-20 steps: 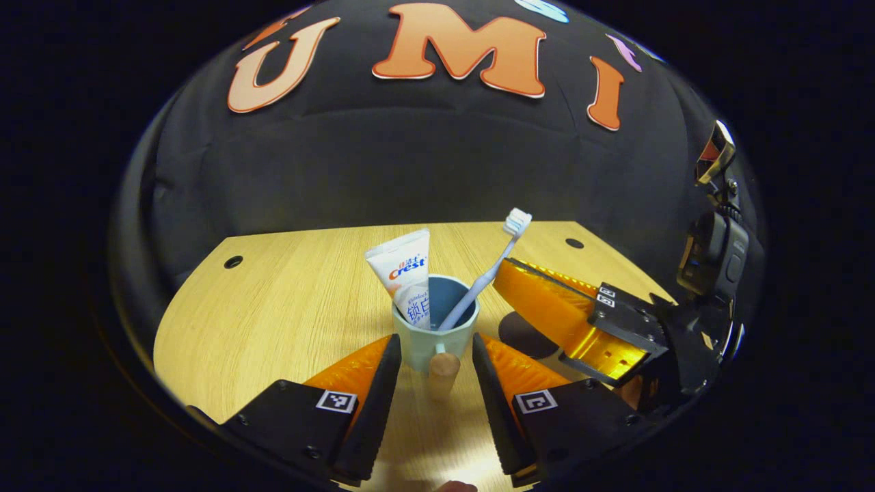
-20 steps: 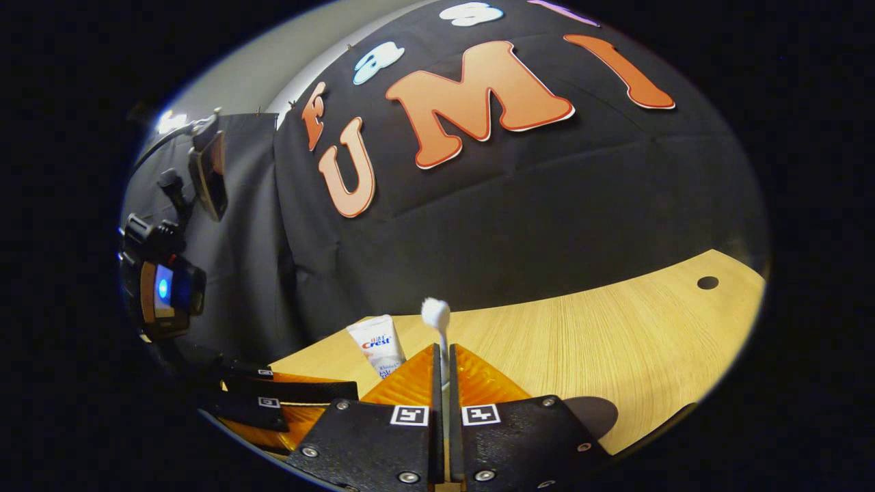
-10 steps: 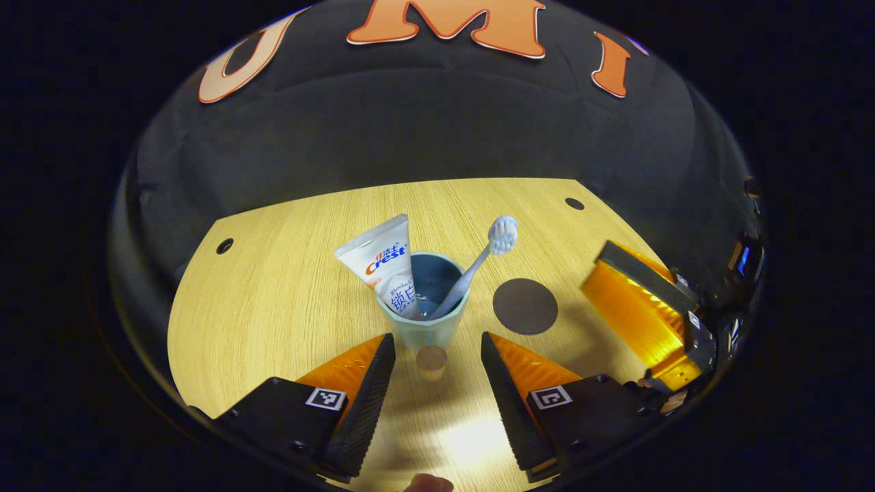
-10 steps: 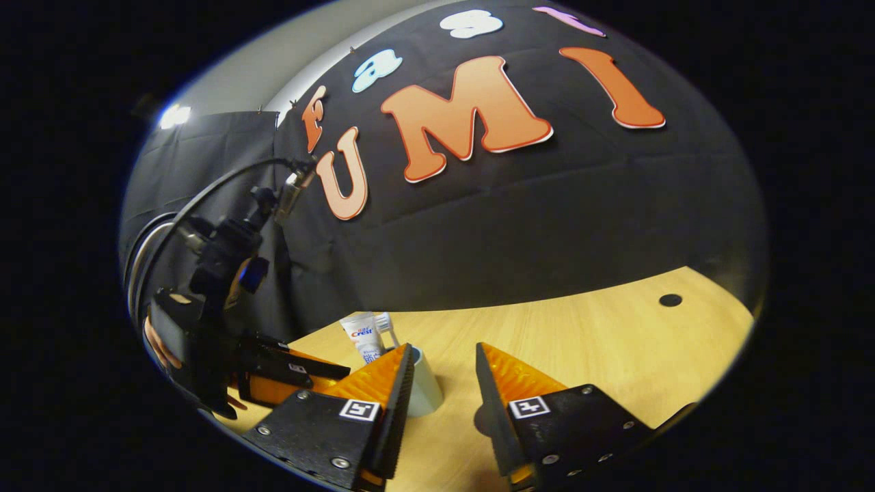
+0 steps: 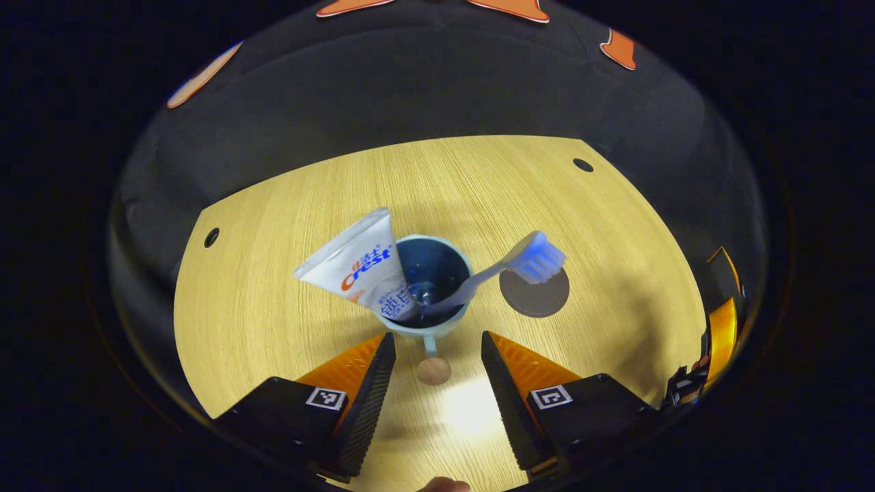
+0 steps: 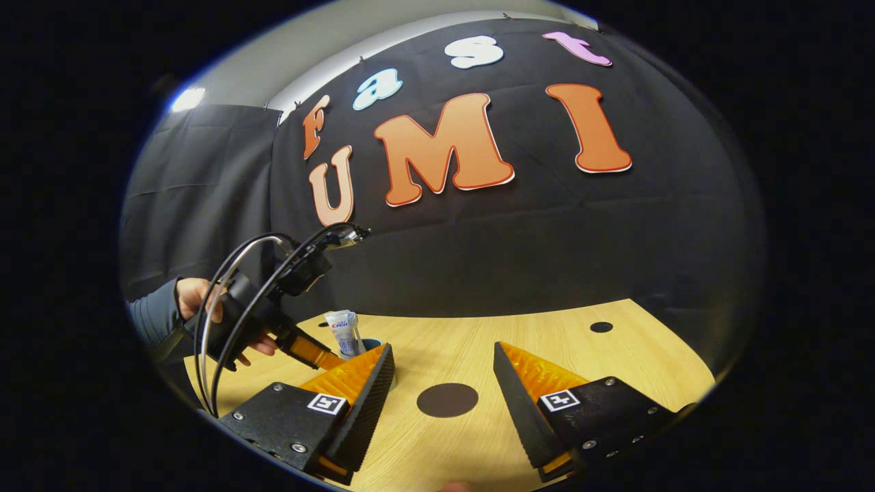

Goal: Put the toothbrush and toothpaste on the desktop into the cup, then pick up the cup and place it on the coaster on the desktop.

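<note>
Left gripper (image 5: 432, 362): jaws spread wide, nothing clamped. It is held above the desk (image 5: 273, 287), looking steeply down on the cup (image 5: 432, 326). Cup is stood upright near desk centre, just fwd of the fingertips; its handle (image 5: 433, 365) is pointed back into the gap between the fingers, not touched by either.

Toothpaste (image 5: 355, 270) is seated in the cup, flat end up, leaned to the view's left. Toothbrush (image 5: 506, 270) is seated in the cup too, leaned right, bristle head overlapping the coaster (image 5: 540, 297) in this view. Coaster is laid flat on the desk just right of the cup, nothing on it.

Right gripper (image 6: 444, 393): jaws also wide apart, nothing held. Coaster (image 6: 448, 400) is seen between its fingers on the desk. Toothpaste (image 6: 343, 333) and cup rim are visible beyond its left finger. Left gripper is seen farther off at left, held by a hand (image 6: 205, 311) w/ dark sleeve.
</note>
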The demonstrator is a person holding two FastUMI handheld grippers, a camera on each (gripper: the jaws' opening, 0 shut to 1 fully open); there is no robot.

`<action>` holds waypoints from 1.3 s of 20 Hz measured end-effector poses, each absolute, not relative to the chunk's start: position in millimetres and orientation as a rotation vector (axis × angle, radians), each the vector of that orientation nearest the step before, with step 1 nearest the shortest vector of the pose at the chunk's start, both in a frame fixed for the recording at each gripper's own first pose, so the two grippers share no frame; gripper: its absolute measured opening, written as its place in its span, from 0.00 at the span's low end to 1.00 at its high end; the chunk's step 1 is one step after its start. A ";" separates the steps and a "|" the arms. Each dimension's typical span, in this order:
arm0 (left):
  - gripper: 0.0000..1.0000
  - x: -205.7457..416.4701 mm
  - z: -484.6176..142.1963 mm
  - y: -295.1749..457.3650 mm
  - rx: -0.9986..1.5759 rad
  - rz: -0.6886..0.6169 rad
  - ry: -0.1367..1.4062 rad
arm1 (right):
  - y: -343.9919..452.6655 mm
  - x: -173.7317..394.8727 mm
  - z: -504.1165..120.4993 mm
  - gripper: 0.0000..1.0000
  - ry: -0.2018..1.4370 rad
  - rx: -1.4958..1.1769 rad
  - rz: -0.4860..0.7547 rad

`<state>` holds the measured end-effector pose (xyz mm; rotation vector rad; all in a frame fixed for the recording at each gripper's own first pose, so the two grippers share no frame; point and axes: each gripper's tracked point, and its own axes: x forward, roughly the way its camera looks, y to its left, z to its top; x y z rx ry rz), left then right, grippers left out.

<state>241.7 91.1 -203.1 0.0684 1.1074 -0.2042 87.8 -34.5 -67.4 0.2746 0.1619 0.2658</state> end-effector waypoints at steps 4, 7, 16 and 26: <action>0.82 243.4 -207.3 91.3 0.098 -0.185 1.170 | -43.7 72.4 -64.4 0.92 0.164 0.261 0.262; 0.83 252.9 -205.5 90.7 0.123 -0.155 1.207 | -49.0 65.6 -60.4 0.94 0.164 0.261 0.256; 0.33 312.4 -178.7 55.0 0.056 -0.134 1.228 | -61.6 57.2 -59.1 0.95 0.173 0.301 0.230; 0.29 463.1 -135.4 -13.3 0.031 -0.141 1.189 | -83.0 41.3 -56.1 0.95 0.170 0.286 0.179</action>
